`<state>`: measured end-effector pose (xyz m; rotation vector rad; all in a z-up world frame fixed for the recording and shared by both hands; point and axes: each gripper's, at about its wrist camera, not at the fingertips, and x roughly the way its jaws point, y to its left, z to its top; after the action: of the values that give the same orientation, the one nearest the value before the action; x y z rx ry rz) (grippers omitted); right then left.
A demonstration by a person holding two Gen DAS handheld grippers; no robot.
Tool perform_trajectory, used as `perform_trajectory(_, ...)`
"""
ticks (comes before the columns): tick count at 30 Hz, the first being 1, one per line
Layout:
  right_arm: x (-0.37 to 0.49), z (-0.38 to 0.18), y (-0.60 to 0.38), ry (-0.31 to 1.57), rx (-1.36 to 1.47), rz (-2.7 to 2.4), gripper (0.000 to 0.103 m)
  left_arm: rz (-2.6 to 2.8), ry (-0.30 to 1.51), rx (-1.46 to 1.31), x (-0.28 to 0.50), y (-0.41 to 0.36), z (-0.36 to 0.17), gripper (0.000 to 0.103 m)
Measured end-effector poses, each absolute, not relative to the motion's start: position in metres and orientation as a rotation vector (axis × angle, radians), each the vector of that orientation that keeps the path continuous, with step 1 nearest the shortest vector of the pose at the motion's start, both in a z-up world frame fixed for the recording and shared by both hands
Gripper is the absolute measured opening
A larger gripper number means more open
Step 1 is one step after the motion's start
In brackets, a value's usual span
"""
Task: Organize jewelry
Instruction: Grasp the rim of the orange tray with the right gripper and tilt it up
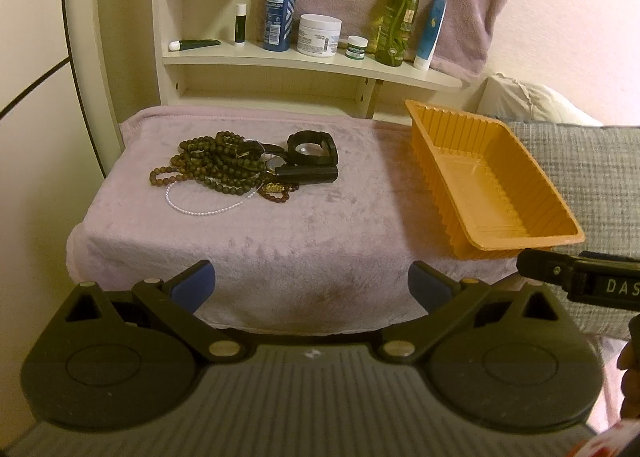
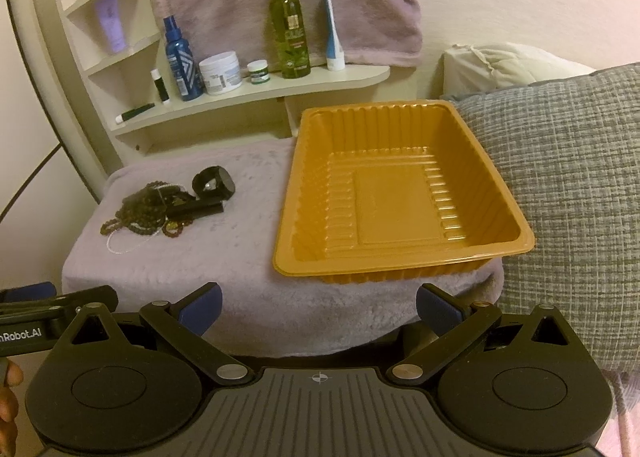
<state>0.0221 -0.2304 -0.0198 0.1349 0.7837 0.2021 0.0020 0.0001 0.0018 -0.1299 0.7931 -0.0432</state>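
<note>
You held your left gripper (image 1: 311, 284) and right gripper (image 2: 318, 307) spread wide and empty, short of the towel (image 1: 280, 233), seemingly ready to start. The jewelry (image 1: 240, 167) lay heaped left of the tray (image 2: 400, 193), which was empty, likely the destination.

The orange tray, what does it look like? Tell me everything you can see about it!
The orange tray is a rectangular tub of thin, shiny plastic, with ribbed sloping walls, a flat rim and a smooth raised panel in the floor. Nothing lies inside it. It sits upright on the pale pink fuzzy blanket, to the right of the jewelry pile and apart from it. A grey woven cushion lies close by its right side. Neither claw touches it.
</note>
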Motion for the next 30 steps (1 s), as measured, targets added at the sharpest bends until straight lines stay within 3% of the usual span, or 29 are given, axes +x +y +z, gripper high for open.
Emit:
perform_trajectory(14, 0.015, -0.012, -0.282, 0.529, 0.237, 0.032, 0.102, -0.093, 0.698, -0.368, 0.015, 0.024, 0.001, 0.102)
perform_trajectory(16, 0.017, -0.015, -0.299, 0.504, 0.290, 0.000, 0.091, -0.101, 0.668, -0.400, 0.018, 0.026, 0.001, 0.102)
perform_trajectory(22, 0.035, -0.035, -0.338, 0.493, 0.368, -0.085, 0.072, -0.105, 0.649, -0.477, 0.029, 0.030, -0.006, 0.102)
perform_trajectory(30, 0.065, -0.066, -0.369, 0.537, 0.434, -0.129, 0.056, -0.080, 0.684, -0.483, 0.037, 0.027, -0.018, 0.102)
